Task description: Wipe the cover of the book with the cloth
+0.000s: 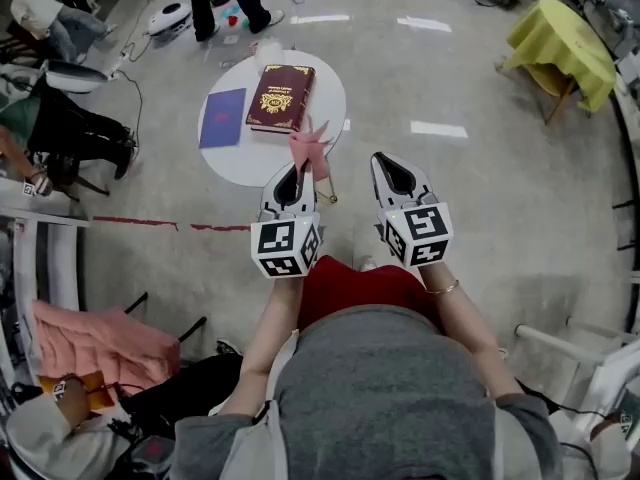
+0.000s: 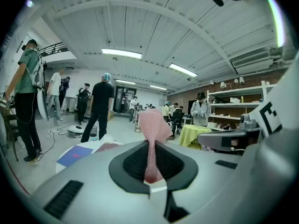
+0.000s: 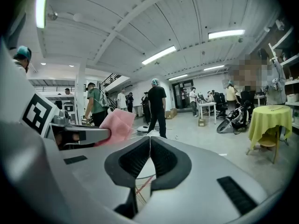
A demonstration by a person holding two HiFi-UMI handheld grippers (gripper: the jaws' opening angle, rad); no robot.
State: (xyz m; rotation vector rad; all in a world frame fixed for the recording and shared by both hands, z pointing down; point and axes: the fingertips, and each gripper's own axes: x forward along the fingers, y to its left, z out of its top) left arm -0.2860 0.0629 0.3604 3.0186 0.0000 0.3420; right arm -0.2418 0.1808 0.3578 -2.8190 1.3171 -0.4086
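Standing over a grey floor [image 1: 480,198] and looking down. Holding the left gripper [image 1: 297,170] and the right gripper [image 1: 386,164] out in front of the belly, side by side, near each other but not touching, both pointing forward and away from the body. Reaching out with the left forearm [image 1: 268,340], bare and nearly straight, elbow close to the grey shirt [image 1: 390,398]. Reaching out with the right forearm [image 1: 462,320] too, angled in a little, with a thin bracelet [image 1: 441,289] at the wrist. Pinching a pink cloth [image 1: 311,148] in the left gripper [image 2: 150,143]: jaws squeezed tight on the lower part of the cloth [image 2: 153,125], with the rest sticking up past the tips like a little flag. Holding nothing in the right gripper [image 3: 149,141]: jaws pressed together at the tips, with only floor showing through the gap lower down. In the right gripper view, the pink cloth [image 3: 117,124] off to the left, beside the other gripper. Ahead and lower down, a round white table [image 1: 325,93]. Lying flat on it, a closed dark red book [image 1: 281,96] with gold print on the cover, and just beside it on the left a blue sheet [image 1: 222,118]. Cloth up in the air, not touching the book. Far off on the right, a table under a yellow cover [image 1: 560,38].
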